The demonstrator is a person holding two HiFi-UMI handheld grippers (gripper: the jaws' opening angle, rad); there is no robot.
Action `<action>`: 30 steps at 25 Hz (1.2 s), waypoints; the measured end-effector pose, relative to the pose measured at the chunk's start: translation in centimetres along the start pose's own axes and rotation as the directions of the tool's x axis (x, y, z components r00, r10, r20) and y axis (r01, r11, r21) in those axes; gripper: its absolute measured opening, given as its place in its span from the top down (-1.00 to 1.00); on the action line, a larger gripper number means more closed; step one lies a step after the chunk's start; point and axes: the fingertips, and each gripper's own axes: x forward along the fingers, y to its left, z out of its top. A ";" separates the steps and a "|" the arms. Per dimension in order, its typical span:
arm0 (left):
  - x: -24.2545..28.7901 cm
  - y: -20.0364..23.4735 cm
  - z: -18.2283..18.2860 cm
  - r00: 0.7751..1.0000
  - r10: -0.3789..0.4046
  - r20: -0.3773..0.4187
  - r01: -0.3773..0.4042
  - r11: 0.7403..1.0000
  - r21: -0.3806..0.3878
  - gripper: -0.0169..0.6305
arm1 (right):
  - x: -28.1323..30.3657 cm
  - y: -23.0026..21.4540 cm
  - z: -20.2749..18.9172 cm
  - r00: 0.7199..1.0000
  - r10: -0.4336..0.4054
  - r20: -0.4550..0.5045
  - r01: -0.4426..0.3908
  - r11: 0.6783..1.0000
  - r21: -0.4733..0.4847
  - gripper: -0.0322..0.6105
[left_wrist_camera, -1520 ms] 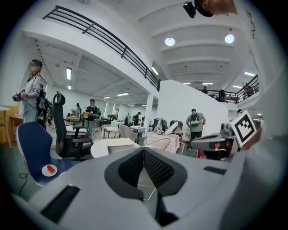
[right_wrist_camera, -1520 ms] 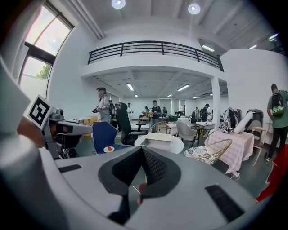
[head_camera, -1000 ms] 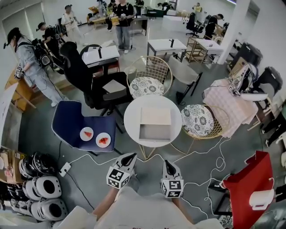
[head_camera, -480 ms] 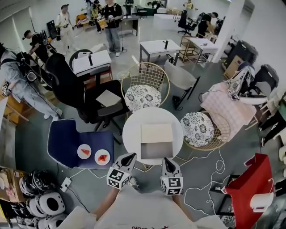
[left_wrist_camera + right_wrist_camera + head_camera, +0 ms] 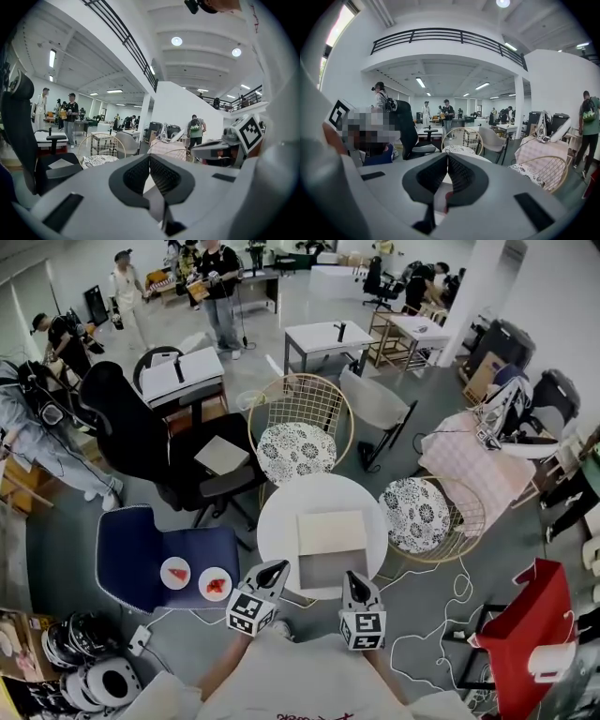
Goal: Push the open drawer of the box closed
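Drawer (image 5: pixel 330 570) stands open (box (image 5: pixel 331 532) on round table (image 5: pixel 277 521)); left tool (image 5: pixel 274 569) and right tool (image 5: pixel 351 578) pinched together, empty.

Left tool (image 5: pixel 277 566), right tool (image 5: pixel 350 577) side by side, jaws together, pointing forward.

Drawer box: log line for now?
pale wooden box, drawer open | on round white table | left gripper shut, empty | right gripper shut, empty

We have stepped up to the round table (image 5: pixel 277 521): its near rim, well ahead a second ago, now lies just beside our left gripper (image 5: pixel 276 566) and right gripper (image 5: pixel 352 576). The open drawer (image 5: pixel 333 568) sits nearer.
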 end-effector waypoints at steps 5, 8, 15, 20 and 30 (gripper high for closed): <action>0.6 0.6 -1.1 1.000 0.001 -0.009 -0.001 1.000 -0.024 0.91 | 1.0 0.9 -1.4 0.999 0.039 -0.030 -0.039 0.999 -0.006 0.85; 0.9 0.5 -1.5 1.000 0.015 -0.027 -0.016 1.000 -0.027 0.91 | 1.4 1.0 -1.6 0.997 0.065 -0.039 -0.065 0.998 -0.003 0.85; 2.5 0.4 -0.7 0.993 0.114 -0.033 -0.116 0.992 -0.052 0.91 | 2.4 -1.1 0.1 0.990 0.142 -0.024 -0.142 0.990 -0.018 0.85; 3.6 -0.7 0.1 0.990 0.140 -0.022 -0.141 0.989 -0.054 0.91 | 2.7 -2.5 0.8 0.985 0.174 -0.019 -0.174 0.984 -0.027 0.85; 4.0 -1.8 0.0 0.990 0.134 -0.030 -0.135 0.990 -0.045 0.91 | 2.7 -3.3 0.5 0.984 0.175 -0.021 -0.175 0.984 -0.013 0.85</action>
